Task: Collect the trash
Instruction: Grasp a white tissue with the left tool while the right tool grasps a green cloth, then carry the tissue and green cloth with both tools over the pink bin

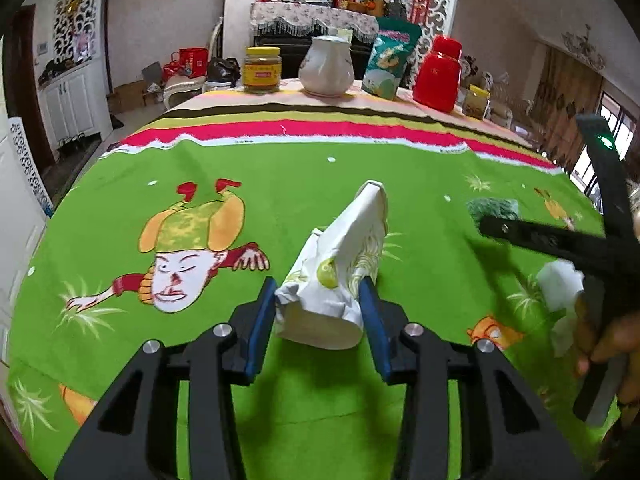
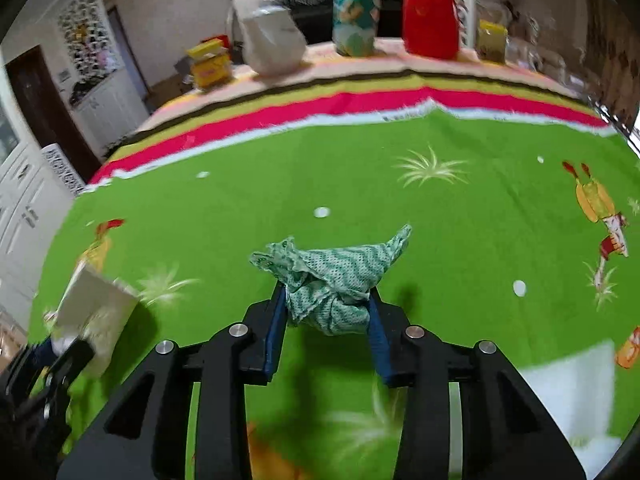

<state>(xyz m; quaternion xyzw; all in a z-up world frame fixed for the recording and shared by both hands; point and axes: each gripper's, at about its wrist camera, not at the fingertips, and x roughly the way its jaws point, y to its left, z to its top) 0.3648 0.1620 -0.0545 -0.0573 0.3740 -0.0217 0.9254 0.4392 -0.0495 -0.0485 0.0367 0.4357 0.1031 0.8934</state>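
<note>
Far edge of the tabletop (image 1: 328, 128), left to right: jar (image 1: 262, 70) with yellow lid and label, brownish contents inside; white jug (image 1: 326, 66), contents hidden; green-and-white pouch (image 1: 390, 62) standing upright; red canister (image 1: 438, 74), lid on; small yellow-topped container (image 1: 476, 102), contents unclear. All five well apart from the trash nearer in.

Left tool (image 1: 318, 312) clamped on a crumpled paper cup (image 1: 340, 264), blue pads pressing its two sides near the open mouth. Cup white with yellow-green fruit print, squashed and creased, lying tilted with its base pointing away, mouth toward the camera, nothing visible inside. Resting on or just above the green printed cloth, near the middle of the tabletop.

Right tool (image 2: 328, 312) clamped on a wadded rag (image 2: 332, 280), pads squeezing its near end. Rag pale green with darker zigzag weave, bunched into a knot between the pads, loose corners fanning out far-left and far-right. Right of the cup, near the middle of the tabletop.

In the left view, a hand (image 1: 612, 344) at the right edge on the right tool's handle, with a white tissue (image 1: 560, 284) just beside it.
</note>
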